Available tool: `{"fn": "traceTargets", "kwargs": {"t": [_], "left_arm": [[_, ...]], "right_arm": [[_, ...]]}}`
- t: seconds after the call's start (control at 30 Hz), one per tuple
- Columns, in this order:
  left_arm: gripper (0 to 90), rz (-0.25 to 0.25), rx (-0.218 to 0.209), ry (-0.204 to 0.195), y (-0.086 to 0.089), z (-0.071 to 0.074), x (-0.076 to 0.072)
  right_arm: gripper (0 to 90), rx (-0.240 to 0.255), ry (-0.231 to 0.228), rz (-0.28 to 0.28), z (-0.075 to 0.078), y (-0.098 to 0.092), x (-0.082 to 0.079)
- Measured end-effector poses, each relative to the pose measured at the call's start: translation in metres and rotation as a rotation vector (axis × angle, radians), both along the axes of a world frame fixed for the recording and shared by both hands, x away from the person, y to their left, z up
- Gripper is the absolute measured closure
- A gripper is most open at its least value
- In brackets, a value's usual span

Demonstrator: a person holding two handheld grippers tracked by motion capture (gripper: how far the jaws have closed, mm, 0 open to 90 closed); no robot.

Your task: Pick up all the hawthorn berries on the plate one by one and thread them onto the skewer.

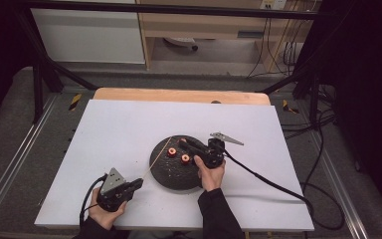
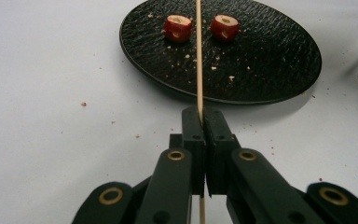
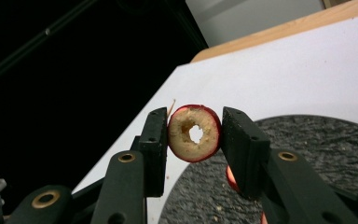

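Observation:
A black round plate (image 1: 174, 177) lies on the white board, with two cored red fruit pieces (image 1: 172, 152) (image 1: 185, 159) on it. My left gripper (image 1: 138, 183), near the plate's left rim, is shut on a thin wooden skewer (image 1: 155, 159) that slants up over the plate. In the left gripper view the skewer (image 2: 199, 60) runs from the shut gripper (image 2: 203, 116) between the two pieces (image 2: 177, 27) (image 2: 224, 26). My right gripper (image 1: 183, 143) hovers over the plate's far side. It (image 3: 193, 122) is shut on a cored red fruit ring (image 3: 194, 133), hole facing the camera, with the skewer tip (image 3: 171, 106) just behind.
The white board (image 1: 129, 124) covers a wooden table (image 1: 179, 94). Crumbs dot the plate (image 2: 261, 60) and the board near it. Cables trail from the right gripper across the board's right side (image 1: 268, 181). A dark metal frame surrounds the table.

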State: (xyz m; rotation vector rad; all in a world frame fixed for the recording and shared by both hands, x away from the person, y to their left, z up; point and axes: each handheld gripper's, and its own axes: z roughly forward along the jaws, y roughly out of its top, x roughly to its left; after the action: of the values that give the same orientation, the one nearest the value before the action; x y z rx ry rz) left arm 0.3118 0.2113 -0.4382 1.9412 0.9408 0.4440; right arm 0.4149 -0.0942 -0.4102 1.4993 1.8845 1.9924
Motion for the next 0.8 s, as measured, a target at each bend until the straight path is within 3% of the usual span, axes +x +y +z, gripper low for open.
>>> {"fn": "traceTargets", "kwargs": {"t": [0.37,0.8], "left_arm": [[88.0,0.000,-0.023,0.007,-0.002,0.000,0.000],[88.0,-0.018,-0.039,0.004,-0.011,0.002,-0.001]], "right_arm": [[62.4,0.139,-0.031,-0.081,0.004,0.000,0.005],[62.6,0.208,-0.037,-0.110,-0.002,0.003,0.013]]}}
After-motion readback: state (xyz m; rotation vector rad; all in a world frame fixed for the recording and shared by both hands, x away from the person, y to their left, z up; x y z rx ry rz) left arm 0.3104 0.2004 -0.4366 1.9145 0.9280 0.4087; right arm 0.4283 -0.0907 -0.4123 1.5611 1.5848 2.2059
